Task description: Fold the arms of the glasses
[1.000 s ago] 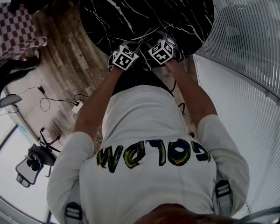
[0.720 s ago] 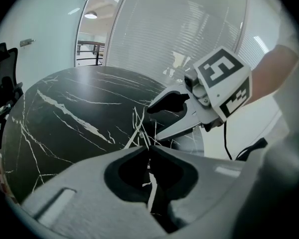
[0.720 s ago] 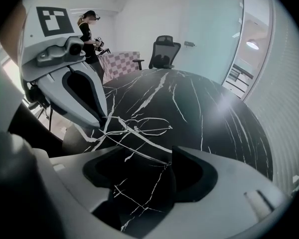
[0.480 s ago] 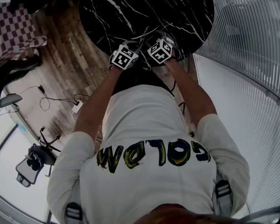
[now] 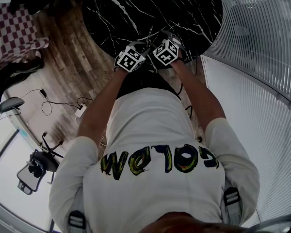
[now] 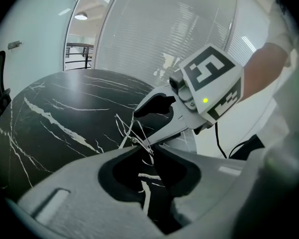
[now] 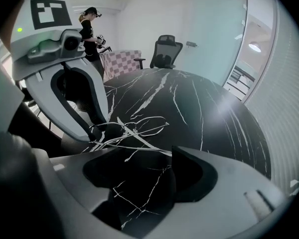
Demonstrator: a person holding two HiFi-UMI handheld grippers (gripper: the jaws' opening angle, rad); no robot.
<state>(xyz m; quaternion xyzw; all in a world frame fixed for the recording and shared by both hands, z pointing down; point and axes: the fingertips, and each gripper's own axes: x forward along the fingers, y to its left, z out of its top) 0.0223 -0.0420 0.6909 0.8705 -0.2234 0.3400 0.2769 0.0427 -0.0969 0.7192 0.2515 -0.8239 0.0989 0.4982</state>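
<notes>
Just inside table point(image 6: 50, 113) edge, left gripper point(image 6: 141, 151) pinches glasses point(image 6: 132, 131).

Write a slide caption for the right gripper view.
Left gripper holds wire glasses on a black marble table; right gripper, jaws open, sits at one arm.

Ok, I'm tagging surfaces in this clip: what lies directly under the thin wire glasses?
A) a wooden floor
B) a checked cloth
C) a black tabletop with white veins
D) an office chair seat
C: in the right gripper view the glasses show against the black, white-veined tabletop.
</notes>
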